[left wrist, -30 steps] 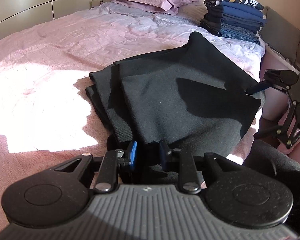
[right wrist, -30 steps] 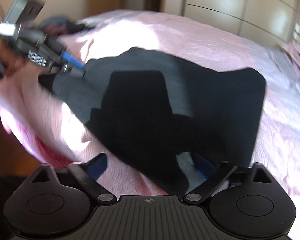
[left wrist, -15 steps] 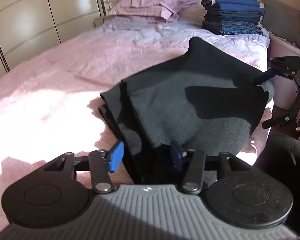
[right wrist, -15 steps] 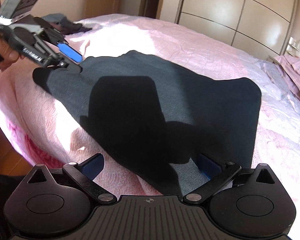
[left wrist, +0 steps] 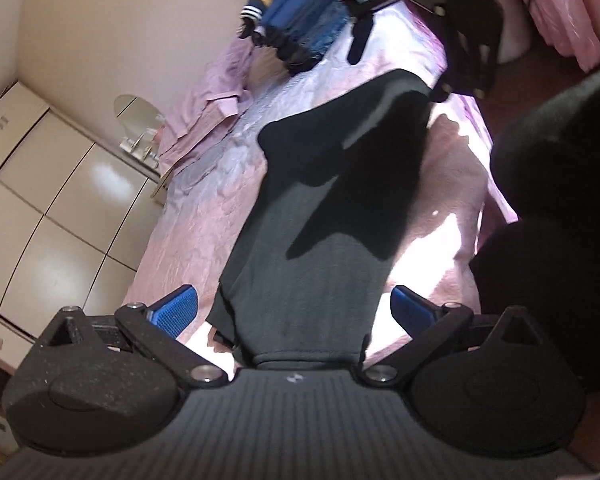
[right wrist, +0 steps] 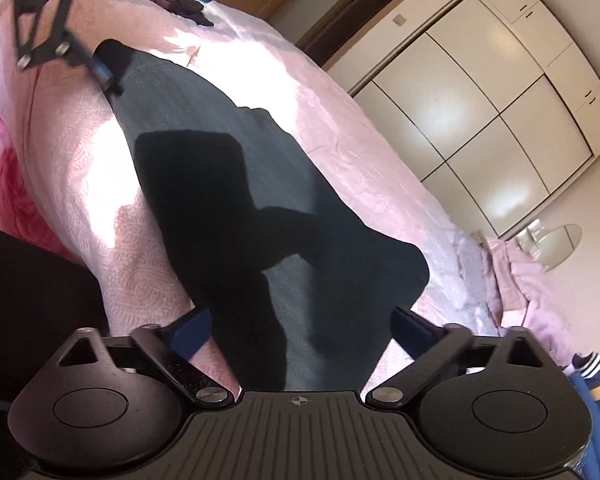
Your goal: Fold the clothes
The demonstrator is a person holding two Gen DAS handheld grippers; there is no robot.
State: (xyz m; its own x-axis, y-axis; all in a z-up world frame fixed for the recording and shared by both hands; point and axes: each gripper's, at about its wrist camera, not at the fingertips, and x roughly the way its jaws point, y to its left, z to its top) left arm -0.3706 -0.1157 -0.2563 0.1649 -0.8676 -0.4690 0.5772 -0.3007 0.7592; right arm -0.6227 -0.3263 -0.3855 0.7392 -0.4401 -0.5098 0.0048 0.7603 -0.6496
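Each camera sits just behind its own tool and looks forward and slightly down along the fingers, close over the dark garment (left wrist: pixel 332 216) on the bed (left wrist: pixel 204 236), with both pictures tilted. The two views face each other from opposite ends of the garment. Both share the garment, the bed and the wardrobe (right wrist: pixel 492 120).

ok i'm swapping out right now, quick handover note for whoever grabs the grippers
Left gripper: jaws opening, straddling one end of the black garment, not gripping.
Right gripper: jaws closing around the other end, pads not yet pressing.
The garment lies folded into a long strip on the pink bed; a stack of folded clothes sits by the pillows.
Left: the crosswise fold, then stacking.
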